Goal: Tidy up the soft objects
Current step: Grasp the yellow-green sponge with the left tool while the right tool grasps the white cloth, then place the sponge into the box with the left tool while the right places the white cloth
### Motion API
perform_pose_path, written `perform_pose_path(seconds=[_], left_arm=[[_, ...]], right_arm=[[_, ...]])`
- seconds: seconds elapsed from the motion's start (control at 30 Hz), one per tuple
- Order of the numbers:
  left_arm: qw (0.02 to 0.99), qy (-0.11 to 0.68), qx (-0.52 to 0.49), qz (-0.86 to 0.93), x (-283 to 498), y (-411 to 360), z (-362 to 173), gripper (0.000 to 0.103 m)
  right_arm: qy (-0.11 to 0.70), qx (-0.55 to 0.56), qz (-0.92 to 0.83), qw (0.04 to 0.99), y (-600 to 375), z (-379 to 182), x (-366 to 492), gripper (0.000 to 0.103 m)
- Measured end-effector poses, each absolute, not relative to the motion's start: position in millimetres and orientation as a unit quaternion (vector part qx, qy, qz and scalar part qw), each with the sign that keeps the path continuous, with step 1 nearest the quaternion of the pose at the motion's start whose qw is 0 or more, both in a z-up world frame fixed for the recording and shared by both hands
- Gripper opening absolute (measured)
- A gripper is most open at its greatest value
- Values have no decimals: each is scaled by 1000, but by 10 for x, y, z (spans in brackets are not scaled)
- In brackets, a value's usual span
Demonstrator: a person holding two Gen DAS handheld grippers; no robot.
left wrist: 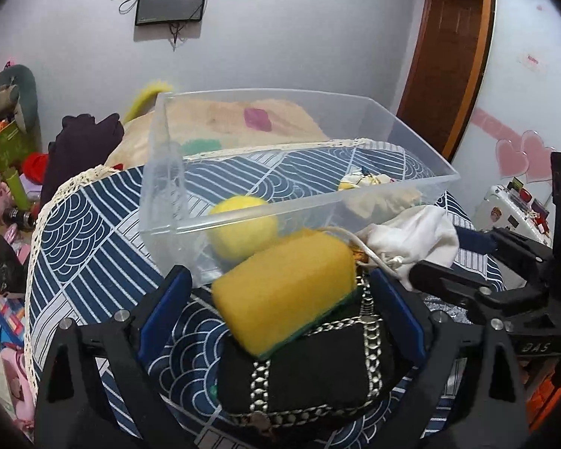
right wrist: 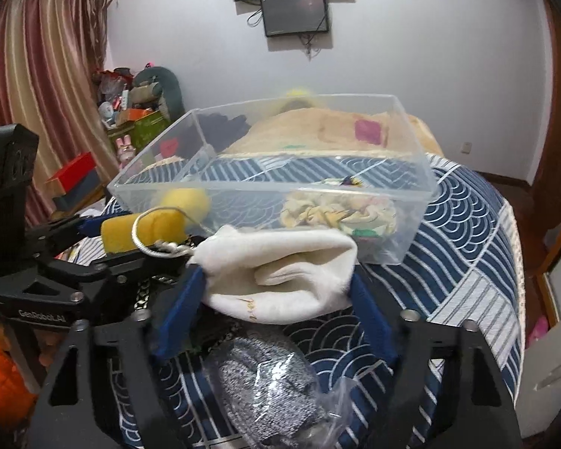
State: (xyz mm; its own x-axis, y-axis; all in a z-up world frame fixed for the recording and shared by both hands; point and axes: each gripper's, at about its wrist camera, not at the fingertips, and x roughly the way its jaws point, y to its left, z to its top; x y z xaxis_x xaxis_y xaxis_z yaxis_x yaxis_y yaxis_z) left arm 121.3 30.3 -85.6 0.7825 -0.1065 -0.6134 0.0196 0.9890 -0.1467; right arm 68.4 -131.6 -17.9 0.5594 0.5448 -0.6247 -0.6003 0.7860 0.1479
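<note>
A clear plastic bin stands on the blue patterned bed. Inside it lie a yellow ball and a crumpled pale cloth. My left gripper is shut on a yellow sponge with a green underside, held just before the bin's near wall, above a black chain-trimmed pouch. My right gripper is shut on a white drawstring bag, also in front of the bin.
A grey knitted item in clear plastic wrap lies on the bed below my right gripper. A beige blanket lies behind the bin. Cluttered boxes and toys stand at the left by the curtain. A monitor hangs on the wall.
</note>
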Motion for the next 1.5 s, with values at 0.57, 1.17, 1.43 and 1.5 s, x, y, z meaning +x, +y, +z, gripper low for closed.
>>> perform_pose_path(seconds=[0.57,1.17,1.43,1.5], left_arm=[[952,295,-62,-47,958,293,-739,61],[976,211,-46,-24,833,379,-123,61],[977,211,-39,-5,1085,453,8,61],[976,215,-36,-2,1168,463,17,61]], right_arm=[[308,-62,304,899,-1458,-74,500,10],[206,-38,277,938,-1744,576,375,10],[187,-23,261,947,-1701,749,534,10],[179,-24,259,949,-1645,788,554,10]])
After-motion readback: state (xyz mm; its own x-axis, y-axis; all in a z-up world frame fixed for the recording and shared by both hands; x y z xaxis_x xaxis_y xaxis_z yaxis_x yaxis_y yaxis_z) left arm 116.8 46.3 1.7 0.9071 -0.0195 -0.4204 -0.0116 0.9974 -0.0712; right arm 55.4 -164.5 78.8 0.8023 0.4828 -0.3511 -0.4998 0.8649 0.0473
